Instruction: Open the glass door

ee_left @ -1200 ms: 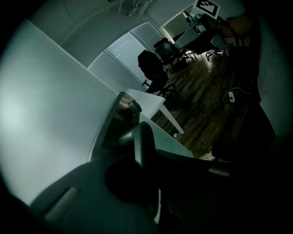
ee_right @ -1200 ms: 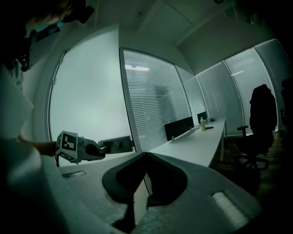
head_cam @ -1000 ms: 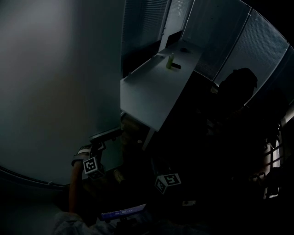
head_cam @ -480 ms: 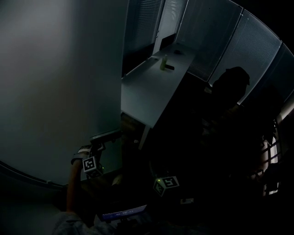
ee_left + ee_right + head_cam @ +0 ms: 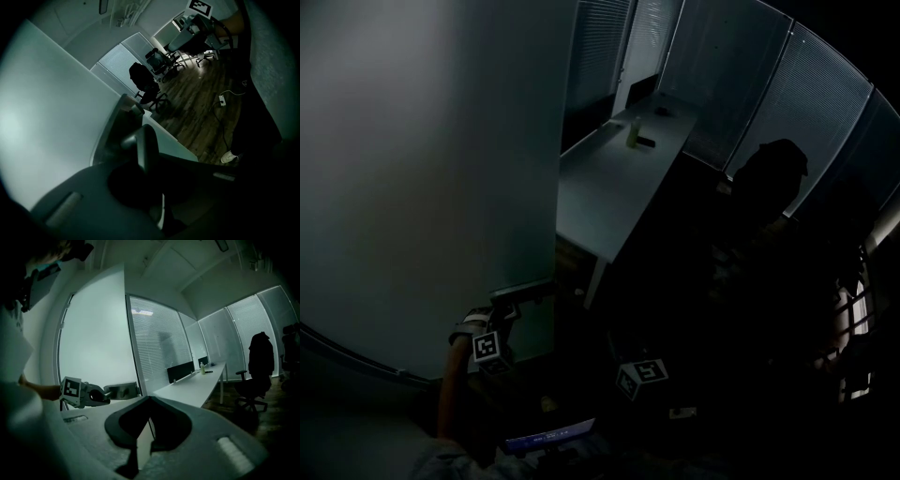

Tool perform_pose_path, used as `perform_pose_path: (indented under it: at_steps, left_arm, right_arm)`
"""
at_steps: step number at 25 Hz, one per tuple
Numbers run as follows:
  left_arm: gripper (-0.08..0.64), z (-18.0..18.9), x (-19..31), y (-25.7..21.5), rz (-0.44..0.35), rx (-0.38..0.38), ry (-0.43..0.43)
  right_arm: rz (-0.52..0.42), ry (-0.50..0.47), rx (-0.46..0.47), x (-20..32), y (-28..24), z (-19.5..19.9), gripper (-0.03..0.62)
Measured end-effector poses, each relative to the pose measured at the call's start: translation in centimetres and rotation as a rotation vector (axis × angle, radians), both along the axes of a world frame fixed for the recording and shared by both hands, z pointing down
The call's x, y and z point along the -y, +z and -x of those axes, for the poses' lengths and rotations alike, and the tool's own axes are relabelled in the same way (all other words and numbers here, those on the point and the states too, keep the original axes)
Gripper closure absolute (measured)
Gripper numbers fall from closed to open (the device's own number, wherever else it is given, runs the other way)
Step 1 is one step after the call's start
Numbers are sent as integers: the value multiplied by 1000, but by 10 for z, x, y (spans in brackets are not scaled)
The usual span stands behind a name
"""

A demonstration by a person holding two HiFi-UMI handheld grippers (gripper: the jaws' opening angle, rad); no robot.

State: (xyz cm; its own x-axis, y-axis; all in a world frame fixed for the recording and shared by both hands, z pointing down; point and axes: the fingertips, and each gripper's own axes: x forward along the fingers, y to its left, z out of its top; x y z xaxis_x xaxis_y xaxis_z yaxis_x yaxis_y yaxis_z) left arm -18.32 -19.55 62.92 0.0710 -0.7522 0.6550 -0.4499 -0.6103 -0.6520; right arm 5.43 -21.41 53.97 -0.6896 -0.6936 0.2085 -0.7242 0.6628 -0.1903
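At about 6 o'clock in the head view, nearest the person, the right gripper [image 5: 630,367] is hanging in the dark with its marker cube facing up. Its own view is showing the jaws meeting tip to tip with nothing between them [image 5: 149,400].

At roughly 7 o'clock, the left gripper [image 5: 501,326] is reaching forward from a bare forearm [image 5: 448,398]. It is pressing up to the door handle [image 5: 523,290], and in the left gripper view the jaws are sitting closed around that dark lever [image 5: 142,146]. From the right gripper's side, the left gripper [image 5: 89,395] is showing at 9 o'clock, touching the handle's boxy mount [image 5: 121,390].

The glass door [image 5: 422,169] is filling the head view from 8 to 12 o'clock as a pale frosted panel. The handle is sitting at its lower right corner, and its free edge is running up toward 12 o'clock.

Just beyond the door's edge, a long white desk [image 5: 614,183] is stretching away toward 1 o'clock. A small bottle [image 5: 632,137] is standing near its far end, with a dark flat item just beside it.

At 2 o'clock, an office chair [image 5: 773,187] draped in dark clothing is standing beside the desk. Behind everything, slatted blinds [image 5: 741,84] are lining the far wall from 12 to 2 o'clock.
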Motion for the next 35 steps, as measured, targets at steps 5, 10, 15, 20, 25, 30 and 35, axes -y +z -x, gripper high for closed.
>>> perform_pose_path:
  at_steps: [5,10,15,20,25,30,35]
  left_arm:
    - [545,-8,-12,1,-2,4,22]
    - [546,-18,-29,2,-6,8,38]
    - [546,-22,-39,-2,-9,9,59]
    - [548,-27,-48,3,-14,9,71]
    - [548,-34,-60,0,-17,16,83]
    - [549,-39,-68,2,-22,19,101]
    - [549,-43,-77,3,-24,12,120]
  right_arm:
    - [-13,-3,3,-8,-3,3,591]
    - [-11,6,-1,-31,-4,-1,591]
    - [-12,34,-10,-52,-10,-4,591]
    - [-11,72,-17,-76,-9,-13,591]
    - [-10,103,-25,-97,-10,-26,591]
    - [-15,138,-22,-115,-8,-35,591]
    - [-13,165,-19,-135,-4,-36,591]
